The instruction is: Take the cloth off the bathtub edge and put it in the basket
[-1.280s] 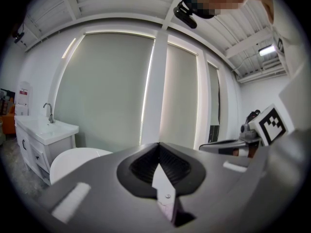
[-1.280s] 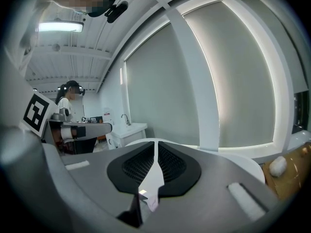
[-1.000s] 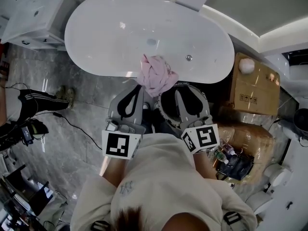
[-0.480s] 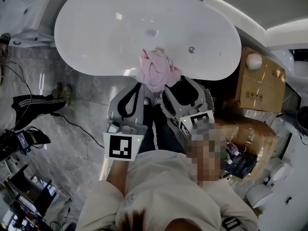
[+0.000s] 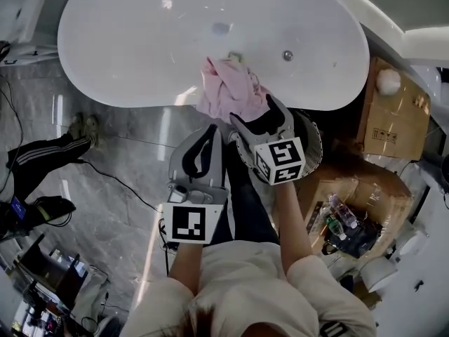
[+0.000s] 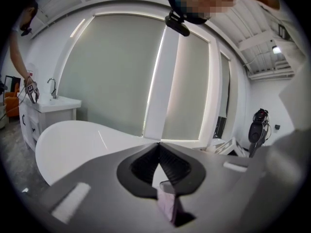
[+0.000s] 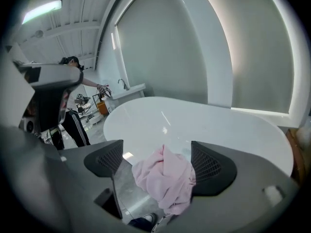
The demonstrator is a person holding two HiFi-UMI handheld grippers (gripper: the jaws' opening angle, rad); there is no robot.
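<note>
A crumpled pink cloth [image 5: 230,90] hangs over the near edge of the white bathtub [image 5: 140,41]. My right gripper [image 5: 254,115] is open, its jaws have just been opening, and they now stand wide on either side of the cloth. In the right gripper view the cloth [image 7: 165,178] lies between the jaws of the right gripper [image 7: 158,165] and leans on the right-hand pad. My left gripper [image 5: 212,132] is shut and empty, just short of the cloth and left of the right one. In its own view the left gripper [image 6: 159,145] shows its tips meeting. A round basket [image 5: 314,143] sits on the floor under the right gripper.
Cardboard boxes [image 5: 390,111] stand right of the tub, with cluttered items [image 5: 344,230] nearer me. Another person's legs [image 5: 42,160] and cables lie on the marble floor at left. A white vanity with a tap [image 6: 54,103] stands beyond the tub's left end.
Both grippers have come down toward the tub edge. The right gripper's jaws have spread from nearly closed to wide and now straddle the cloth. The cloth has stayed on the edge.
</note>
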